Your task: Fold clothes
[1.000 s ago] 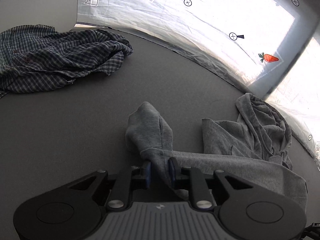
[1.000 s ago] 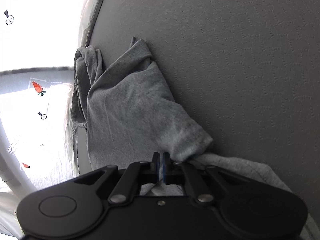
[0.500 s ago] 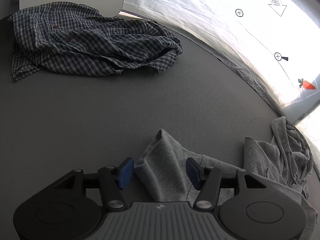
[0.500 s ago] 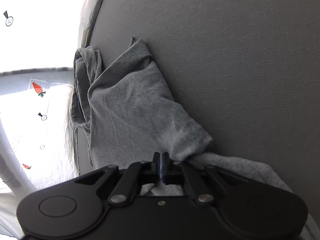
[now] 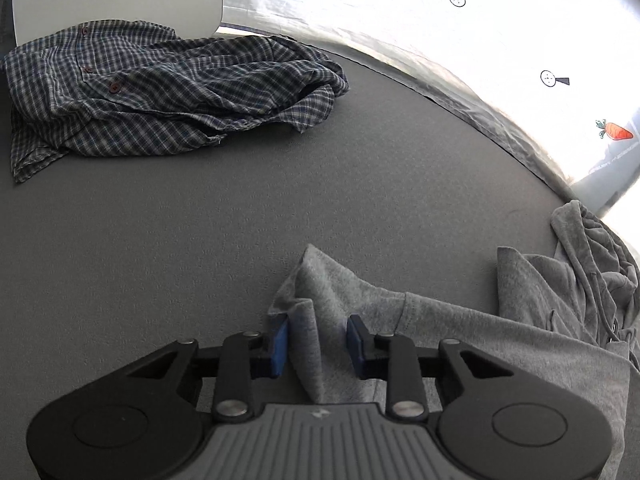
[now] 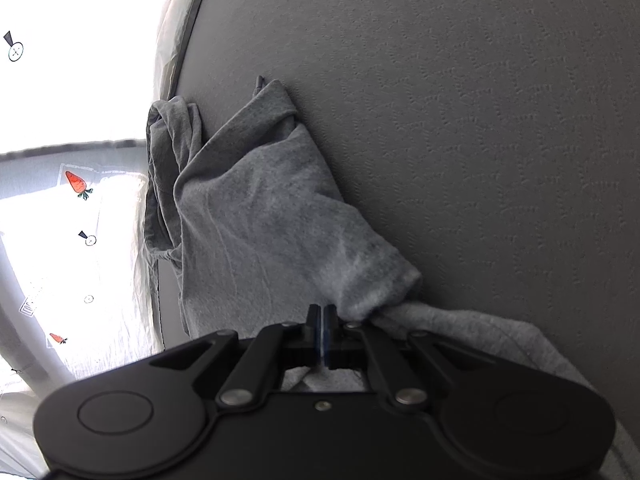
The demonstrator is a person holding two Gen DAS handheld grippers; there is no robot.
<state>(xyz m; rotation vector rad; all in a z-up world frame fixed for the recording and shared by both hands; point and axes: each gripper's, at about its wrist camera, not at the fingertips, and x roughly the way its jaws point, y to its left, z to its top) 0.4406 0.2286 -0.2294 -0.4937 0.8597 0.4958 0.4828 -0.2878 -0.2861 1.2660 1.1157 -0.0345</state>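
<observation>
- A soft grey fleece hoodie (image 5: 460, 320) is spread in rumpled folds on a textured grey table (image 5: 200, 220).
- One fold is straddled by the parted left gripper (image 5: 316, 340).
- The right gripper (image 6: 321, 330) is clamped on the hoodie.
- A crumpled checked shirt (image 5: 160, 92) is seen well apart.

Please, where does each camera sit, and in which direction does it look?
Left wrist: on the left hand-held gripper, looking along its open blue fingers over the grey surface to the plaid shirt.
Right wrist: on the right hand-held gripper, shut, looking along the surface edge to the white sheet.
Shared: the grey hoodie and the carrot prints; no hand or sleeve shows.
</observation>
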